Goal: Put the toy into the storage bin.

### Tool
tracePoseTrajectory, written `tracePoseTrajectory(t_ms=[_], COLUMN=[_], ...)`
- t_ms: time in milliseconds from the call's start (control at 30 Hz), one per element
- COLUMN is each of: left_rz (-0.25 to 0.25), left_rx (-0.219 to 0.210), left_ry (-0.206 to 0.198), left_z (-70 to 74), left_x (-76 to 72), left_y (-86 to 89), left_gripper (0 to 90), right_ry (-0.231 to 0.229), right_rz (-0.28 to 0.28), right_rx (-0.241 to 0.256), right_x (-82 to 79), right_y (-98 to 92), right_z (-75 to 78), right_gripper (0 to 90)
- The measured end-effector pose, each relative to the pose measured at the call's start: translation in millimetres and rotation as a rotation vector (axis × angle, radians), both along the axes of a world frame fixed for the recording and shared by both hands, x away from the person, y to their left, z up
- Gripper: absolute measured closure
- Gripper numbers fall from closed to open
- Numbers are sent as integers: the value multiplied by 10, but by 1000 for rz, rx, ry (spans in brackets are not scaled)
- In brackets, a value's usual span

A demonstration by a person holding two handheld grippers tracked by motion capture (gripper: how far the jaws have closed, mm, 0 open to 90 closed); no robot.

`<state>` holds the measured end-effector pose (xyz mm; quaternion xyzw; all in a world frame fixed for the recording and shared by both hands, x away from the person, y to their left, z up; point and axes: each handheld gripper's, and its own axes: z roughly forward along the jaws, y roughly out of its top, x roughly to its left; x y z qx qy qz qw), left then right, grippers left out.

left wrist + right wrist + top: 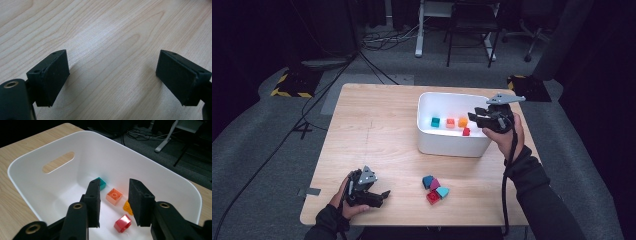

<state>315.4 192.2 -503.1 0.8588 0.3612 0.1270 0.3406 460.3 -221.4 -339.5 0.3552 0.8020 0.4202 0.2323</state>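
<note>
One wooden table [377, 130] carries everything here, pale and grained, standing on grey carpet. On its far right part sits a white plastic bin [452, 145] with a slot handle in its end wall. My right gripper [476, 118] hangs above the bin's right end, held in my right hand [504, 135]; its jaws stand parted with nothing between them, aimed down into the bin. My left gripper [379, 196] lies low at the table's near left corner in my left hand [343, 202], jaws spread wide over bare wood, empty.

Inside the bin, four small toy bricks rest on the floor: a teal brick [101, 183] farthest from my right jaws, a pale orange brick [114, 196] beside it, a deeper orange brick [127, 207] partly hidden behind my jaw, and a red brick [123, 223] nearest. On the table's near edge, well apart from both grippers, a tight cluster of bricks [435, 188] touches together: blue, magenta, red and light teal.
</note>
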Motion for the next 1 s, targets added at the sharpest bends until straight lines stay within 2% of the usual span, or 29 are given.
tracePoseTrajectory(t_ms=[167,567,767,833,1000], left_rz=[0,1,0,0,0], left_rx=[0,-1,0,-1,0], left_ry=[0,0,0,0,0], left_z=[0,0,0,0,0], left_x=[0,-1,0,-1,0], left_y=[0,-1,0,-1,0], left_gripper=[117,117,117,117,117], right_ry=[-26,-76,-81,-92,-79], right_rz=[25,85,130,153,182], right_rx=[27,37,3,0,7], right_x=[-126,-451,-649,-711,-823], right_y=[-45,-156,-155,-160,-181], right_z=[79,186,87,36,-101], right_gripper=[575,405,319,317,305])
